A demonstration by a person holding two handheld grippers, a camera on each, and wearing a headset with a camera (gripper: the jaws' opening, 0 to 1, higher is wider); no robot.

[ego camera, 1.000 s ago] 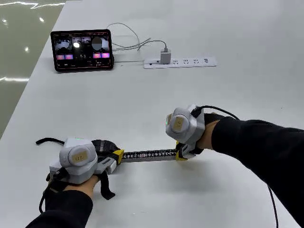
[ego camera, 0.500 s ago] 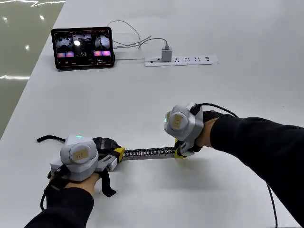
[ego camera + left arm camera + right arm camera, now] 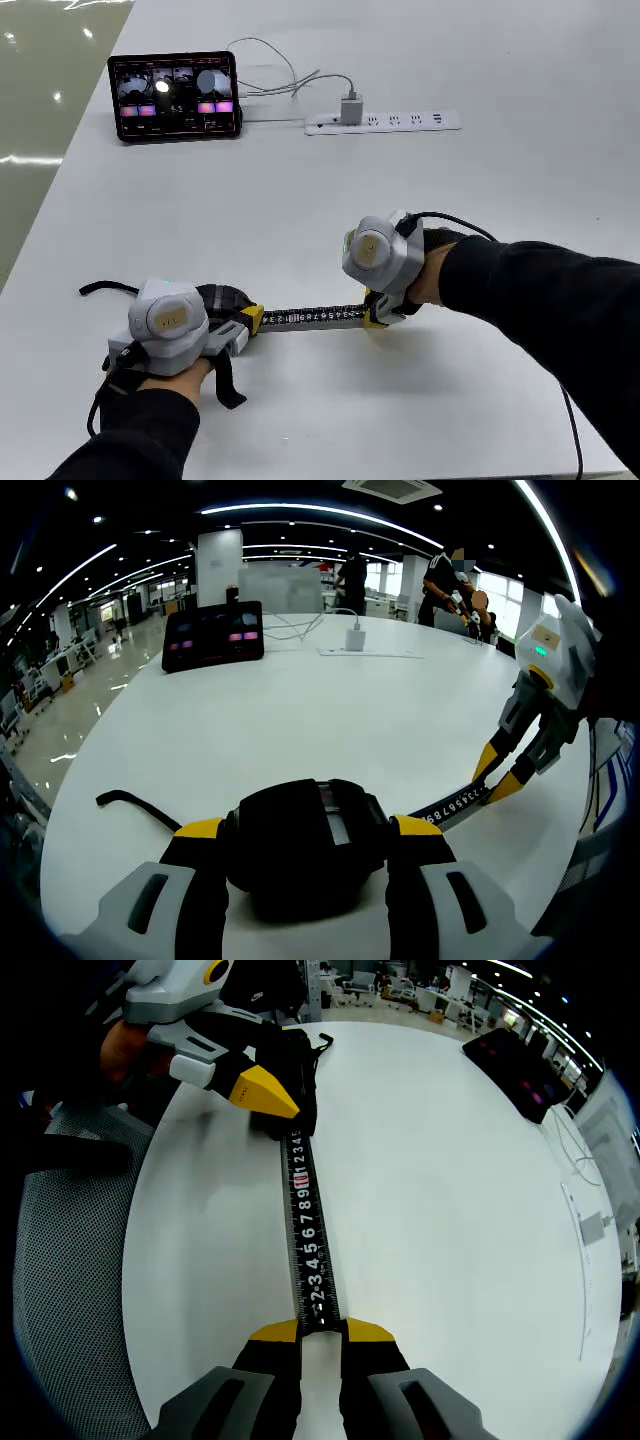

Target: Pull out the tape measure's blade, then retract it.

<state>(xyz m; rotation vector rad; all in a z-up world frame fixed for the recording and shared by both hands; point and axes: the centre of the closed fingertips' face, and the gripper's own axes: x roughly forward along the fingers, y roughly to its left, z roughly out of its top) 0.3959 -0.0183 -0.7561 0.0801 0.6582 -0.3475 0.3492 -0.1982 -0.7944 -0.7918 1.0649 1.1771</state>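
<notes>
One broad white workbench (image 3: 300,200) carries a black tablet with a lit screen (image 3: 175,95) and a white power strip (image 3: 385,121) at its far side. Nearer, the left gripper (image 3: 308,830) clamps the black tape measure case (image 3: 225,302), which rests on the table. The right gripper (image 3: 322,1332) pinches the tip of the black numbered blade (image 3: 305,1230), drawn out flat between them.

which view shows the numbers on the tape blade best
The right gripper view: the blade runs up its middle with the digits readable. The head view shows it as a thin dark strip; the left gripper view shows a short, slanted stretch.
</notes>
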